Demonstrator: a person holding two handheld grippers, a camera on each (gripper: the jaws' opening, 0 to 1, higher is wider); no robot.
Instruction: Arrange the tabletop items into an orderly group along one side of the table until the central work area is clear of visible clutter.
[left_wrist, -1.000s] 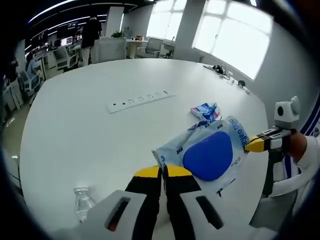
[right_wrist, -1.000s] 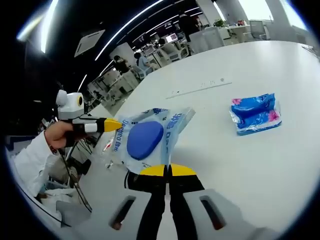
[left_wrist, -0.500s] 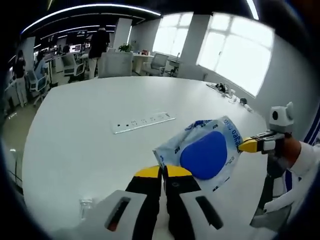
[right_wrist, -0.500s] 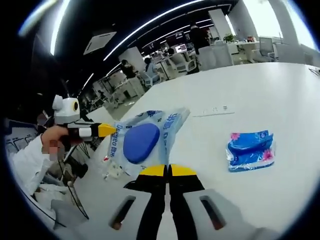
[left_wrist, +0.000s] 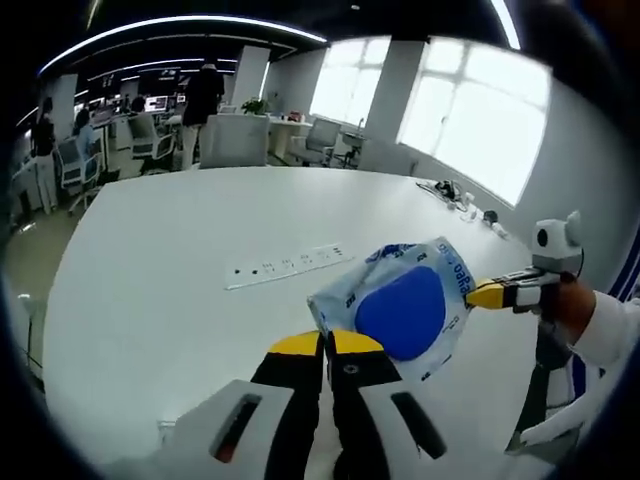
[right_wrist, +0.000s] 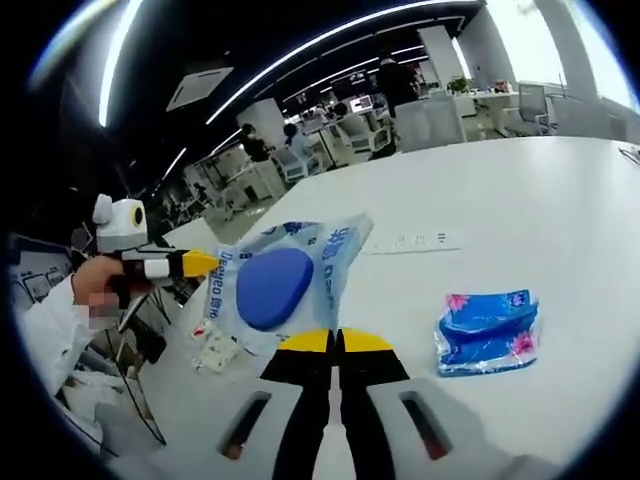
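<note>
A clear plastic bag printed in blue, with a blue oval pad inside (left_wrist: 405, 310), hangs stretched above the white table (left_wrist: 150, 270). My left gripper (left_wrist: 327, 343) is shut on its near corner. The right gripper (left_wrist: 497, 294), held by a hand in a white sleeve, is shut on the far end. In the right gripper view the same bag (right_wrist: 275, 285) is pinched by my right gripper (right_wrist: 336, 341), and the left gripper (right_wrist: 190, 264) grips its opposite edge. A blue tissue pack (right_wrist: 487, 330) lies on the table (right_wrist: 560, 210) to the right of the bag.
A white power strip (left_wrist: 290, 264) lies across the table's middle, also seen as the strip (right_wrist: 415, 241). A small clear packet (right_wrist: 212, 346) sits near the table edge below the bag. Small items (left_wrist: 455, 190) lie by the windows. Desks, chairs and people fill the office behind.
The bag has been lifted higher off the table by both grippers, still stretched between them. In the left gripper view the tissue pack has dropped out of sight; both views tilted upward.
</note>
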